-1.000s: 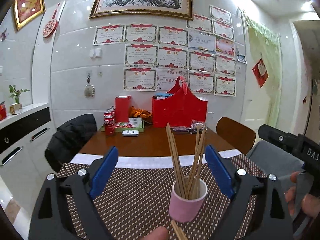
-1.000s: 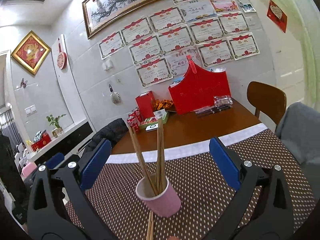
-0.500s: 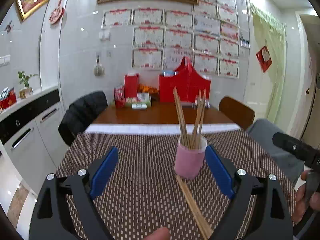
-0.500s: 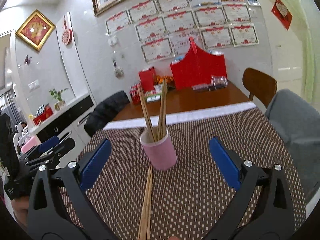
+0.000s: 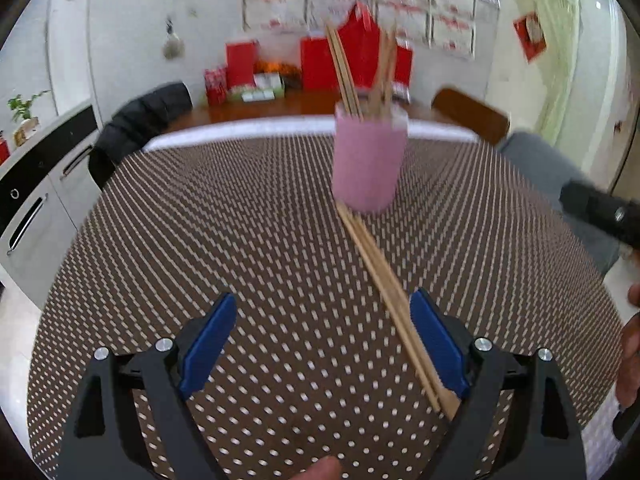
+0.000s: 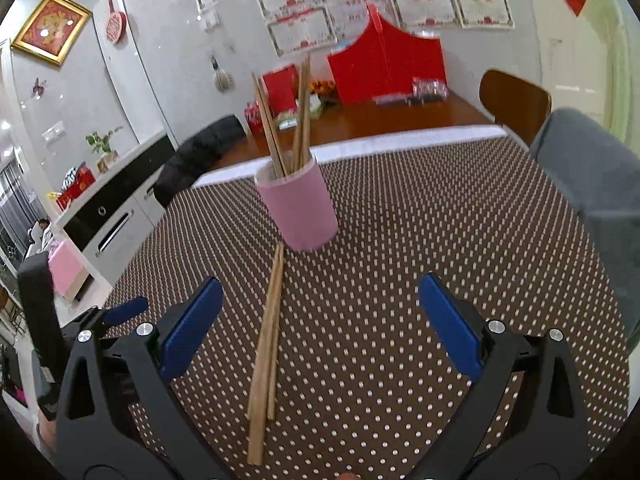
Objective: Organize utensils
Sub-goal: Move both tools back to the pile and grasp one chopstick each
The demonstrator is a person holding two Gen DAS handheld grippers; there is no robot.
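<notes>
A pink cup (image 5: 369, 160) (image 6: 298, 208) stands upright on the brown dotted mat (image 5: 260, 240) and holds several wooden chopsticks (image 5: 344, 68) (image 6: 288, 124). Loose chopsticks (image 5: 390, 292) (image 6: 267, 344) lie flat on the mat, reaching from the cup's base toward the cameras. My left gripper (image 5: 322, 336) hangs open above the mat; the loose chopsticks run under its right finger. My right gripper (image 6: 320, 320) is open too, and the loose chopsticks lie between its fingers, nearer the left one. Neither gripper holds anything.
Red gift bags (image 6: 386, 68), a red box and small packets sit at the table's far end. Chairs (image 6: 514, 100) stand at both sides, one draped with a dark jacket (image 5: 140, 116). A white and black cabinet (image 5: 36, 184) lines the left wall. A hand (image 5: 630, 344) shows at right.
Both grippers have pulled back and tilted down, so the cup sits farther off and the loose chopsticks on the mat have come into full view. Both stay open.
</notes>
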